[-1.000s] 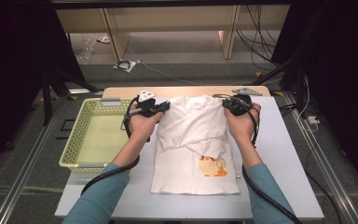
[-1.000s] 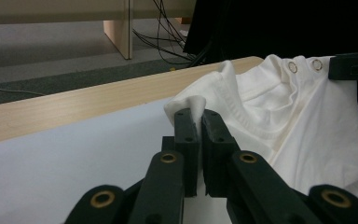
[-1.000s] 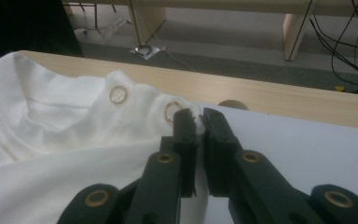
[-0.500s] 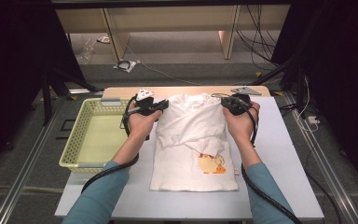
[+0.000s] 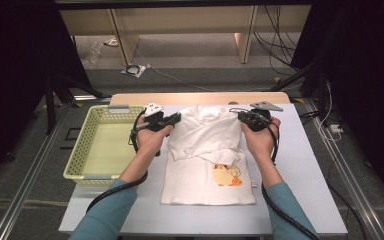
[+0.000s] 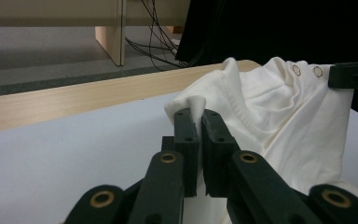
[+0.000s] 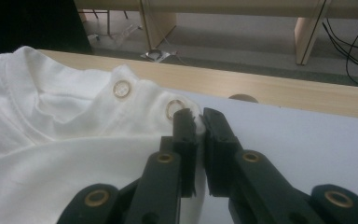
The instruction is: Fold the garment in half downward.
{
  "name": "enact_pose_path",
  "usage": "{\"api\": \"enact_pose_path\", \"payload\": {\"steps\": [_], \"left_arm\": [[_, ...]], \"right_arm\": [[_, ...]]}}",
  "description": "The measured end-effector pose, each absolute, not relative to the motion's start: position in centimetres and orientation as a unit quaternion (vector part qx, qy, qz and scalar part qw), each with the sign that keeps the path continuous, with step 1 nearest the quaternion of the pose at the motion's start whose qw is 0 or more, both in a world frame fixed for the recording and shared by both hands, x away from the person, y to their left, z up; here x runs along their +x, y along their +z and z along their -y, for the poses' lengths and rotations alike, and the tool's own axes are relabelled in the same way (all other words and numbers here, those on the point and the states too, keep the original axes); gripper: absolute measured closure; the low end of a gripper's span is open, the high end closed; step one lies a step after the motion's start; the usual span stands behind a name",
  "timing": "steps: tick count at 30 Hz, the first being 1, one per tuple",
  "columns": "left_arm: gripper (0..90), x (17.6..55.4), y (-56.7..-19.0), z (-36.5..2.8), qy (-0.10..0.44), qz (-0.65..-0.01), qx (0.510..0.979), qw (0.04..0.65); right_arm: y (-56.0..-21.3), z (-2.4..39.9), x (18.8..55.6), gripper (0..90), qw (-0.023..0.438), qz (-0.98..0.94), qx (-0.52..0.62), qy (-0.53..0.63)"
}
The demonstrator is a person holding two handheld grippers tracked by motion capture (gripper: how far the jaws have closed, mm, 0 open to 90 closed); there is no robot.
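Currently, item one: the white rectangular table (image 5: 305,170), with a pale wooden strip (image 5: 200,98) along its far edge. All places below are given relative to the shirt.

Item two: the white cotton child's T-shirt with an orange and yellow chick print (image 5: 207,160). It lies flat on the table's middle, hem toward me, neckline toward the wooden strip. The shoulder end is lifted and folded part-way down over the body, so the upper fold covers the top of the print. Two brass snap rings (image 7: 121,88) sit on the shoulder placket.

Item three: the pale yellow plastic lattice basket (image 5: 87,145), just beside the shirt's left edge, on the table's left end.

Item four: my left gripper (image 5: 172,119), black, at the shirt's far-left shoulder corner. In the left gripper view its jaws are clenched on a pinch of white fabric (image 6: 194,109), which pokes up between the tips.

Item five: my right gripper (image 5: 242,117), black, at the shirt's far-right shoulder corner. In the right gripper view its jaws are clamped on the shirt's edge right next to the nearer snap ring (image 7: 175,108); a sliver of cloth shows between the pads.

Item six: a grey three-cornered plate (image 5: 266,105) on top of the right gripper, beyond the shirt's right shoulder.

Item seven: black cables (image 5: 280,212) trailing back from both grippers along my teal sleeves (image 5: 107,212), either side of the shirt's hem.
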State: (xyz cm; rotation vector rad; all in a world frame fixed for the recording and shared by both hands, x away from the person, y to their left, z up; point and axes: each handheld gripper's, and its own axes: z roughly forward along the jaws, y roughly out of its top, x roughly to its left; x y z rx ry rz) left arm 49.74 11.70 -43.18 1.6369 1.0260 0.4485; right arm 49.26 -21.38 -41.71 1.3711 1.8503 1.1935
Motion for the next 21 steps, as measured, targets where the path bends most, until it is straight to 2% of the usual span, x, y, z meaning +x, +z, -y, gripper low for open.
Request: {"api": "enact_pose_path", "payload": {"steps": [21], "left_arm": [[85.6, 47.8, -44.0, -12.4, 0.187, -0.414, 0.689, 0.565]], "right_arm": [[-41.9, 22.1, 46.7, 84.9, 0.269, -0.695, 0.484, 0.459]]}}
